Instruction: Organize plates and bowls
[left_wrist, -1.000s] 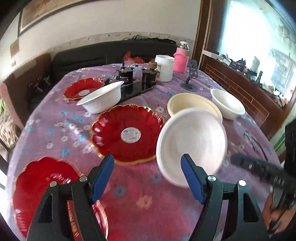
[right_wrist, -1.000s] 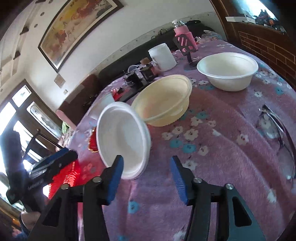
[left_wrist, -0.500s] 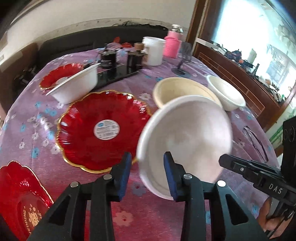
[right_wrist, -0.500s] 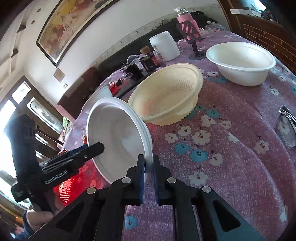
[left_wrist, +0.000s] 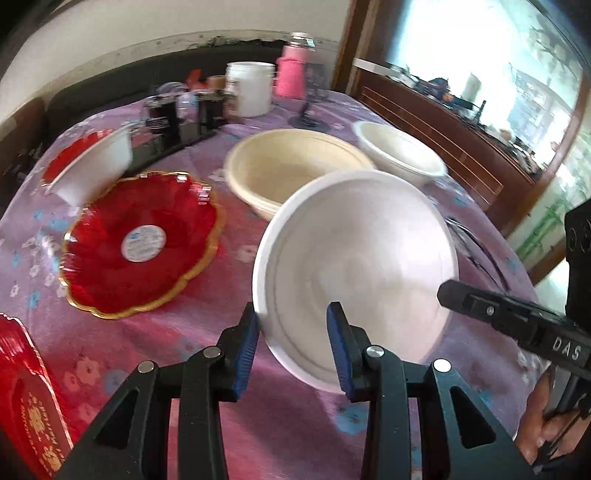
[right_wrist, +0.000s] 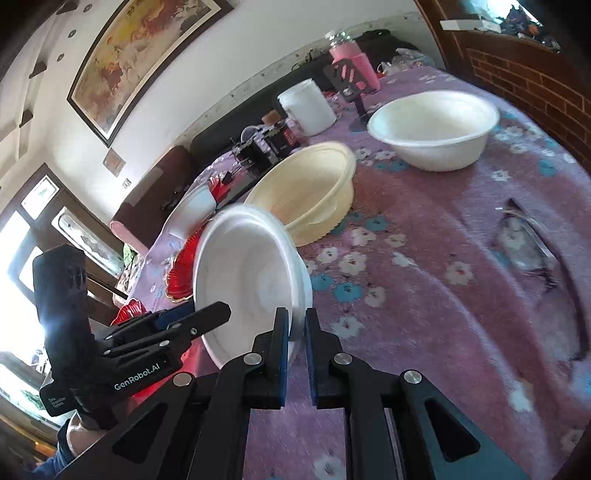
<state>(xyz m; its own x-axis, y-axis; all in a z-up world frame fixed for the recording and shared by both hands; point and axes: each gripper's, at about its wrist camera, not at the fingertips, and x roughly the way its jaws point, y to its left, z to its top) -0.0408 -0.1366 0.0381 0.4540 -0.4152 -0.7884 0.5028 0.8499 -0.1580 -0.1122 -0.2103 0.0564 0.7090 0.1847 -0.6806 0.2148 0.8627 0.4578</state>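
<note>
A white bowl (left_wrist: 362, 251) (right_wrist: 243, 273) hangs tilted above the purple tablecloth, its mouth facing the left wrist camera. My left gripper (left_wrist: 291, 332) is shut on its near wall, one pad outside the rim and one inside. My right gripper (right_wrist: 297, 332) is shut on the bowl's rim from the other side; one of its fingers (left_wrist: 498, 314) shows at the right. Behind the bowl stand a cream bowl (left_wrist: 295, 170) (right_wrist: 306, 192) and another white bowl (left_wrist: 399, 151) (right_wrist: 432, 125). A red gold-edged plate (left_wrist: 144, 243) lies to the left.
A further white bowl (left_wrist: 96, 162) rests on a red plate at far left, and another red plate (left_wrist: 22, 387) lies at the near left edge. A white jar (left_wrist: 251, 88), pink bottle (left_wrist: 295, 74) and dark jars crowd the back. Glasses (right_wrist: 524, 243) lie at the right.
Both grippers, open a second ago, have closed on the white bowl. The left gripper has come forward and to the right onto its wall. The bowl now looms larger in both views.
</note>
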